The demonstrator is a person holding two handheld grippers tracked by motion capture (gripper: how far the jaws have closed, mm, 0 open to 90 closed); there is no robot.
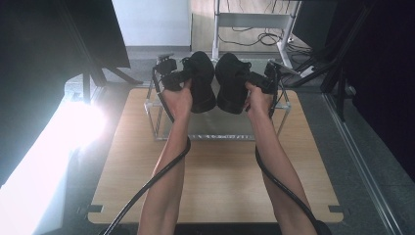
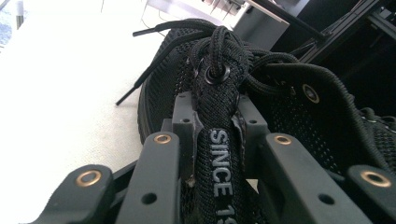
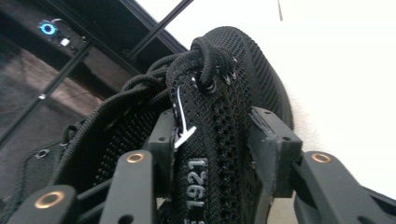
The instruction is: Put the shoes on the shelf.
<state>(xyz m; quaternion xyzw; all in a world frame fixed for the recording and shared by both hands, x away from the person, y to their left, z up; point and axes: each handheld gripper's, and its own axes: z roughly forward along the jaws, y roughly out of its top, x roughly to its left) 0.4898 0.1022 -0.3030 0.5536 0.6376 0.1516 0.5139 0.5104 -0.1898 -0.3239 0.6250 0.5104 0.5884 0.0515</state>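
I hold two black mesh lace-up shoes side by side over a clear box frame (image 1: pixel 157 122) at the far end of the wooden table (image 1: pixel 220 186). My left gripper (image 1: pixel 177 76) (image 2: pixel 215 122) is shut on the tongue of the left shoe (image 1: pixel 203 81) (image 2: pixel 163 88), which reads "SINCE"; its pads squeeze the tongue narrow. My right gripper (image 1: pixel 258 81) (image 3: pixel 212 130) has the tongue of the right shoe (image 1: pixel 230 83) (image 3: pixel 254 65) between its jaws, marked "1921", and both pads lie against it. Knotted laces sit just beyond each grip.
A strong lamp glare (image 1: pixel 80 122) whitens the left side beside the table. Black stand legs (image 1: pixel 95 73) rise at the far left and dark framing (image 1: pixel 342 63) at the far right. A white desk leg and loose cables (image 1: pixel 259 36) lie beyond. Gripper cables (image 1: pixel 161 169) trail over the table.
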